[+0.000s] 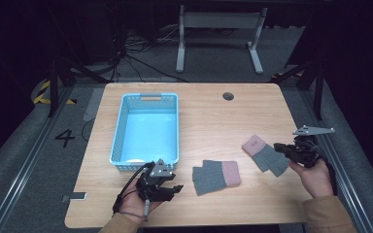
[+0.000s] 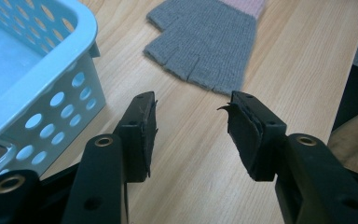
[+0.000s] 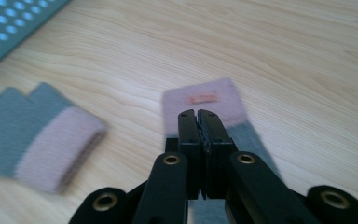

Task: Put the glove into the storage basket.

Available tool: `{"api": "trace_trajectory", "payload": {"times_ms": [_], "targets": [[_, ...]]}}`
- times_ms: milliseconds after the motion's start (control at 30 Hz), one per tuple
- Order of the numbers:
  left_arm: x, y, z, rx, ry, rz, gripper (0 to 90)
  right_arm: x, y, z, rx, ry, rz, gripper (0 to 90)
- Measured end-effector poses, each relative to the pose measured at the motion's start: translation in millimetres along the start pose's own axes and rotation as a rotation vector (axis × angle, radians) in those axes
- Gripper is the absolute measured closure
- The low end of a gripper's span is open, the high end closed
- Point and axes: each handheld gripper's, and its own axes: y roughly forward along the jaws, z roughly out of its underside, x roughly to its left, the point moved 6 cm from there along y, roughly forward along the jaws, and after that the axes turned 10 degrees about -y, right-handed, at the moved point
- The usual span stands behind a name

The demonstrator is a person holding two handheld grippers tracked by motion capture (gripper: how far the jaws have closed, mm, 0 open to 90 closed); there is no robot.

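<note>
Two knitted fingerless gloves waiting on the bench beside a blue basket.

The right tool is pinched tight on the right glove, at the grey knit below its pink cuff; soft, light, floppy wool, best gripped there. The left tool hangs half-open, holding nothing, near the middle glove and perforated plastic basket.

Two grey, pink-cuffed fingerless gloves lie flat, apart.
</note>
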Motion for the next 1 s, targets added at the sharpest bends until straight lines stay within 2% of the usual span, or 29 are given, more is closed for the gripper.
{"api": "trace_trajectory", "payload": {"times_ms": [33, 167, 233, 400, 700, 800, 1000], "targets": [[-0.1, 0.1, 0.5, -0.001, -0.003, -0.003, 52.4, 0.0, 0.0, 0.0, 0.000, 0.000, 0.000, 88.9], [0.8, -1.5, 1.9, 0.001, -0.002, -0.008, 52.4, -22.4, 5.9, 16.0, 0.040, 0.046, 0.058, 88.9], [1.2, -1.6, 2.1, -0.001, -0.006, -0.008, 52.4, -32.7, 11.7, 27.1, 0.081, 0.068, 0.085, 88.9], [0.5, -0.6, 2.9, 0.001, -0.007, -0.012, 52.4, -45.7, 26.5, 47.8, 0.153, 0.103, 0.111, 88.9], [0.3, 0.7, 2.7, 0.009, 0.003, -0.009, 52.4, -50.9, 33.5, 59.0, 0.198, 0.105, 0.133, 88.4], [-0.1, 1.4, 2.5, 0.007, -0.001, -0.008, 52.4, -52.6, 33.2, 59.0, 0.193, 0.092, 0.143, 88.2], [0.2, 1.9, 3.0, 0.011, -0.001, -0.010, 52.4, -59.1, 34.4, 61.7, 0.193, 0.109, 0.161, 88.9]]}}
